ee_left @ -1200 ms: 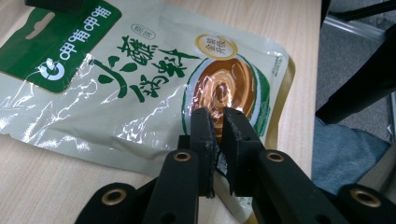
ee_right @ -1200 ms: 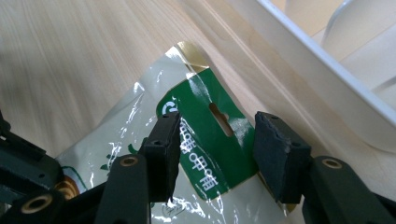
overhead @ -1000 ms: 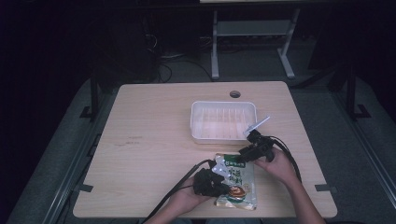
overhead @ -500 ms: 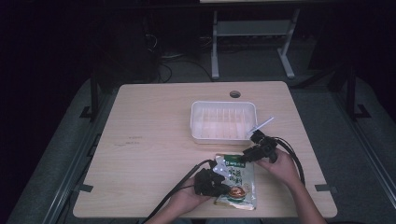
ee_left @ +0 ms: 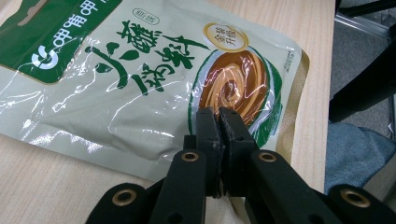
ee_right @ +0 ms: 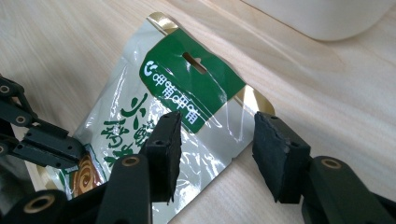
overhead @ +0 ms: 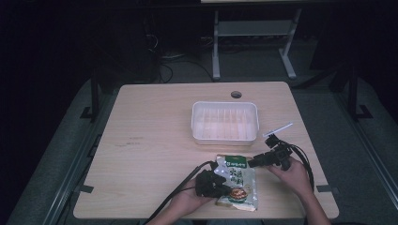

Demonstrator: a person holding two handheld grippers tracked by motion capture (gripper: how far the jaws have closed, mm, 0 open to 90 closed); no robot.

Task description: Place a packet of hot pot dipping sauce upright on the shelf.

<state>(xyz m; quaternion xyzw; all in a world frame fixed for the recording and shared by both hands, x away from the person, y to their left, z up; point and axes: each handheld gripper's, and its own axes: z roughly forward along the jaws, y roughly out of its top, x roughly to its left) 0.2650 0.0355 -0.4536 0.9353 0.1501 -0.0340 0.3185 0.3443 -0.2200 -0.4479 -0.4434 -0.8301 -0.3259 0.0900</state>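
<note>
Since a moment ago the right gripper [ee_right: 212, 156] has edged in, jaws apart astride the green-headed edge of the sauce pouch [overhead: 237, 182], whose far end the left gripper [ee_left: 218, 120] pinches; light, limp, slick film, best taken by its seams.

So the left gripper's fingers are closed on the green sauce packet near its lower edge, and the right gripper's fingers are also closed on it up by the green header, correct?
Not quite. The left gripper is shut on the sauce packet, but the right gripper is open: the right gripper view shows its fingers spread apart, straddling the packet's edge below the green header.
</note>
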